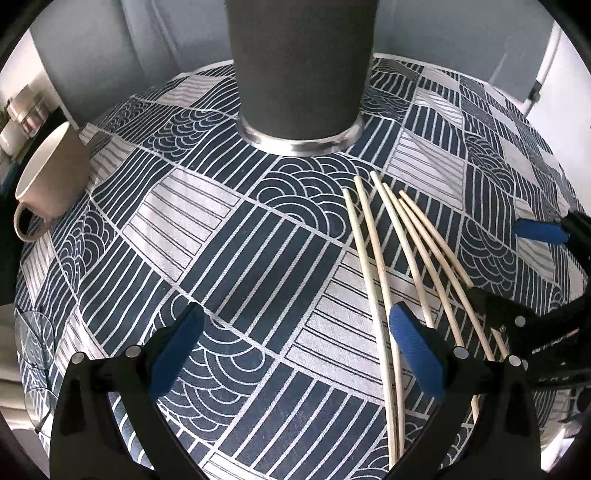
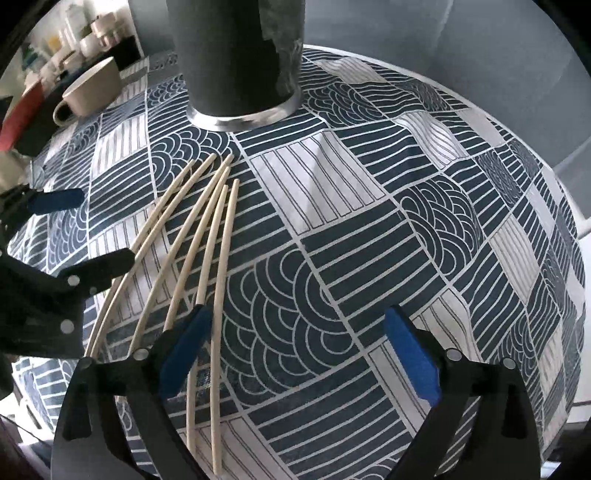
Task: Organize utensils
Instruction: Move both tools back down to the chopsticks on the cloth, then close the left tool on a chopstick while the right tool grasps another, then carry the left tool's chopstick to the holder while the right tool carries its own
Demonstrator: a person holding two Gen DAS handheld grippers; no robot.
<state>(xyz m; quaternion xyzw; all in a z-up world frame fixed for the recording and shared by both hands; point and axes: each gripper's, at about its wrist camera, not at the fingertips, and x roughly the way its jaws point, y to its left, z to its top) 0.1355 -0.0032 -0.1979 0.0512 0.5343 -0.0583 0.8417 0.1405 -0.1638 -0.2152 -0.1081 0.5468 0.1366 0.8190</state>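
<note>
Several pale wooden chopsticks lie fanned on the patterned tablecloth, tips toward a tall dark grey holder with a metal base. In the right wrist view the chopsticks lie at the left and the holder stands at the back. My left gripper is open and empty, just left of the chopsticks. My right gripper is open and empty, just right of them. Each gripper shows at the edge of the other's view.
A beige mug stands at the table's left edge; it also shows in the right wrist view. A clear glass sits at the near left. Shelves with jars lie beyond the table. The blue and white tablecloth covers the table.
</note>
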